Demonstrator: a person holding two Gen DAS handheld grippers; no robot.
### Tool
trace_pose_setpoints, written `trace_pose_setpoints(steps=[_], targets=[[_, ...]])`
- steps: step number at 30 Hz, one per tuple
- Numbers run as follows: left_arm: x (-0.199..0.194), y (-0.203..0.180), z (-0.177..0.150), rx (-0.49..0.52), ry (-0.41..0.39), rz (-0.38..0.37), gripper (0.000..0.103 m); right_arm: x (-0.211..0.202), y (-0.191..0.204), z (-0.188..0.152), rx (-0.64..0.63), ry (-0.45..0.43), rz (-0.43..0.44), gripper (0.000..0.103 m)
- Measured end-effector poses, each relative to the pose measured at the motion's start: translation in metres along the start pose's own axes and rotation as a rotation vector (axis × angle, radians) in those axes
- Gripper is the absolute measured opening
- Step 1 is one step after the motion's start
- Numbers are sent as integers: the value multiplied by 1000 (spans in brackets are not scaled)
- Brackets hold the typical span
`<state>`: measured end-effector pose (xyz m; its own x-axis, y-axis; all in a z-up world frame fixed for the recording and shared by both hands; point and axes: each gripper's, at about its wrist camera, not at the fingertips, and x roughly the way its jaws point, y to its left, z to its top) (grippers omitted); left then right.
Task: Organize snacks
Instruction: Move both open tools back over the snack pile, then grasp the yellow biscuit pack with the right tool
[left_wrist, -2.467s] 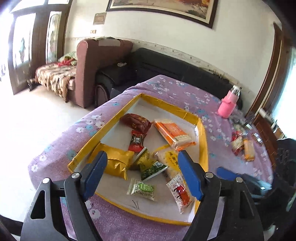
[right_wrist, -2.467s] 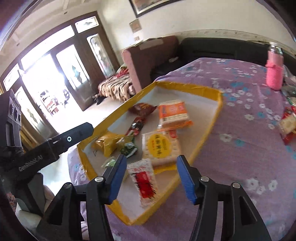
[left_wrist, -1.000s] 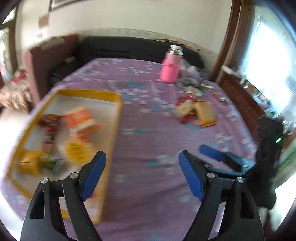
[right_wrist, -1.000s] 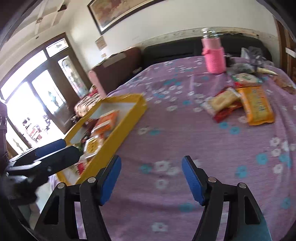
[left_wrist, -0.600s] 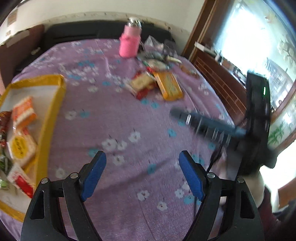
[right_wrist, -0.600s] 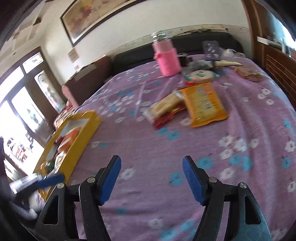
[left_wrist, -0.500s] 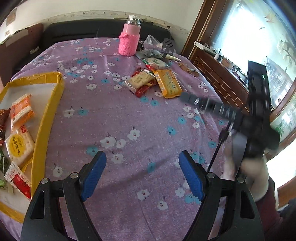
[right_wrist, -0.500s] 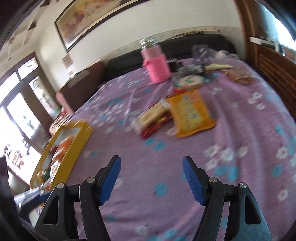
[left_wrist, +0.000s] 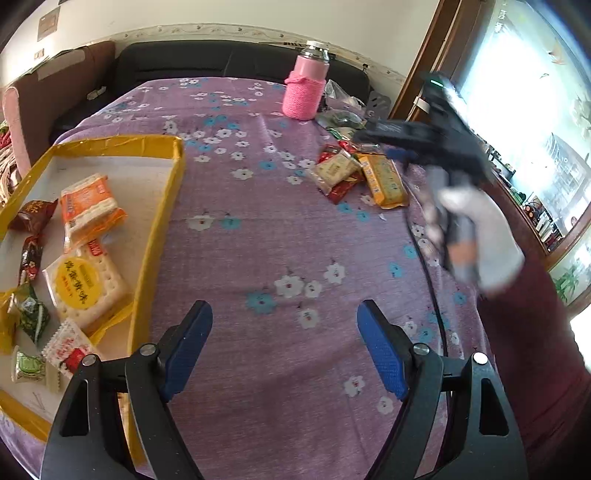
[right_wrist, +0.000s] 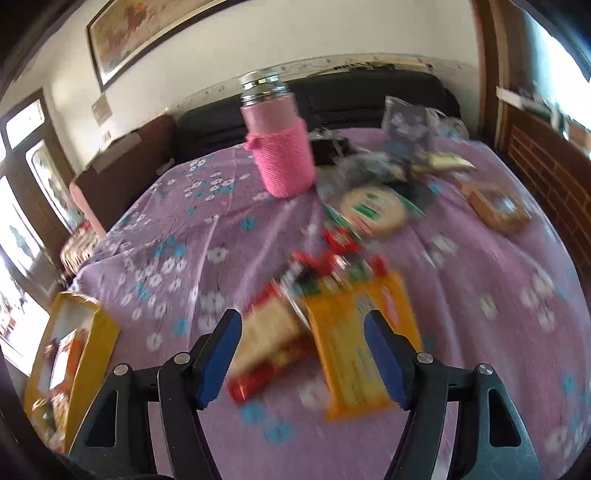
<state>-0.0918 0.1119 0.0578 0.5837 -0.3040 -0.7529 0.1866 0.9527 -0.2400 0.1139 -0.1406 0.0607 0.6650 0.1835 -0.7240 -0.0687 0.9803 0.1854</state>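
Note:
A yellow-rimmed tray (left_wrist: 173, 184) at the left holds several snack packs, among them an orange cracker pack (left_wrist: 88, 206). Loose snacks lie on the purple cloth at the right: an orange pack (left_wrist: 384, 181) (right_wrist: 351, 347) and a pale cracker pack (left_wrist: 334, 171) (right_wrist: 269, 339) on a red wrapper. My left gripper (left_wrist: 284, 343) is open and empty over bare cloth. My right gripper (right_wrist: 303, 350) is open, hovering just above the orange and cracker packs; it also shows in the left wrist view (left_wrist: 417, 136).
A pink-sleeved bottle (left_wrist: 304, 90) (right_wrist: 279, 151) stands at the table's far side. More wrapped items, a round green-labelled pack (right_wrist: 373, 210) and plastic bags lie behind the loose snacks. A dark sofa runs behind the table. The table edge (right_wrist: 565, 258) drops off at right.
Both grippers swung away from the tray towards the right side of the table. My right gripper has moved forward and closer to the loose snack pile. Both stayed open.

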Motion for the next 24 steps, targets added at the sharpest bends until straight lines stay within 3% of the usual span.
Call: trace_pose_setpoints(steps=[4,6,7,9,10,12,16,18,19,20,22,24], targets=[[-8,10,-1,-7,-13,14,81,53,19,28,-36,67,-94,67],[-12,16,-2,-9,-21,19,81,73,23,30,-43,129,-121,53],[-15,20,-2,-13,-27,24,81,78,28,27,-66,159,-134,41],[-16,26,-1,-24,-34,23,81,84,40,16,-134,217,-142,31],[-15,29,-1,-31,-32,22,81,83,46,7,-151,264,-120,26],[-15,32,-1,-40,-30,15,81,71,54,-9,-171,292,-87,26],[-15,33,-5,-43,-25,-7,81,29,60,-46,-235,379,82,25],[-14,30,-7,-42,-23,-20,81,-2,48,-47,-197,312,162,30],[-13,28,-8,-41,-21,-27,81,-22,31,-42,-142,243,180,41],[-12,26,-9,-39,-14,-35,81,-36,17,-39,-102,175,159,62],[-8,20,-10,-36,3,-54,81,-55,-9,-38,-68,59,65,80],[-6,14,-12,-22,16,-53,81,-52,-25,-41,-50,45,21,80]])
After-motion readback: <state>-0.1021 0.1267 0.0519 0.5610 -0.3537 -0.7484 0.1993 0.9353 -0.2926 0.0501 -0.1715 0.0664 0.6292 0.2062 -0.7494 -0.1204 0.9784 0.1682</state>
